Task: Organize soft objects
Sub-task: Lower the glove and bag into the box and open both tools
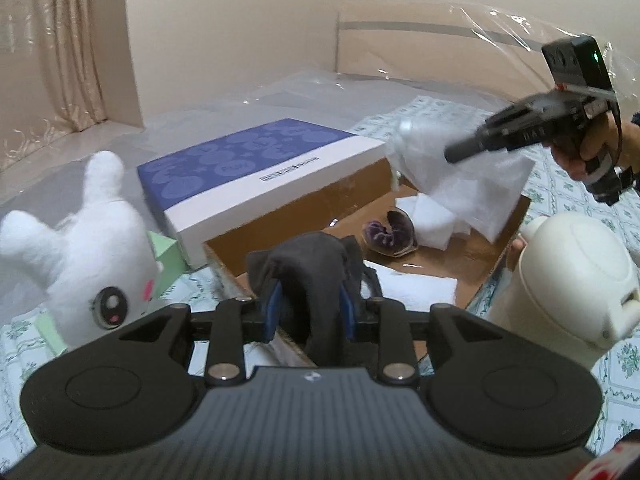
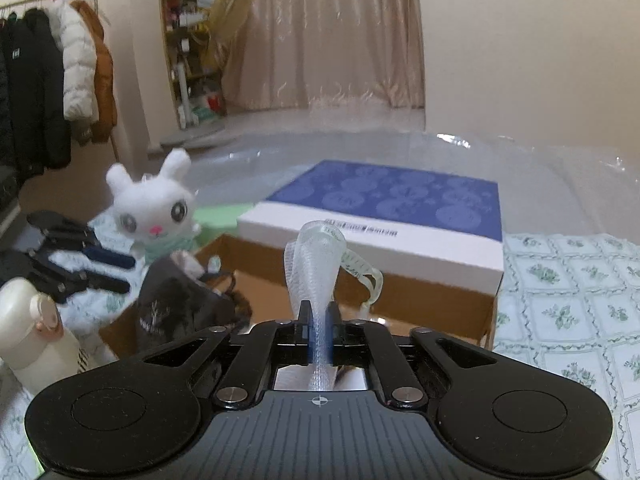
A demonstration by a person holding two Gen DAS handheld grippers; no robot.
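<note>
Plainly, with the left gripper [image 1: 308, 304] clamped on dark cloth [image 1: 316, 276] at frame centre and the right gripper [image 2: 319, 322] pinching white mesh [image 2: 316, 264], either limp piece could snag the cardboard box [image 1: 460, 264] rim and drape outside.

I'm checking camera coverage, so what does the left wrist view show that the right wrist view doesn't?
Only the left wrist view: the box's inside, with a purple slipper and white foam sheets. Only the right: a coat rack and bookshelf. Both: the white bunny plush, blue-and-white lid, cream bottle, left gripper on dark cloth, right gripper on white mesh fabric.
</note>
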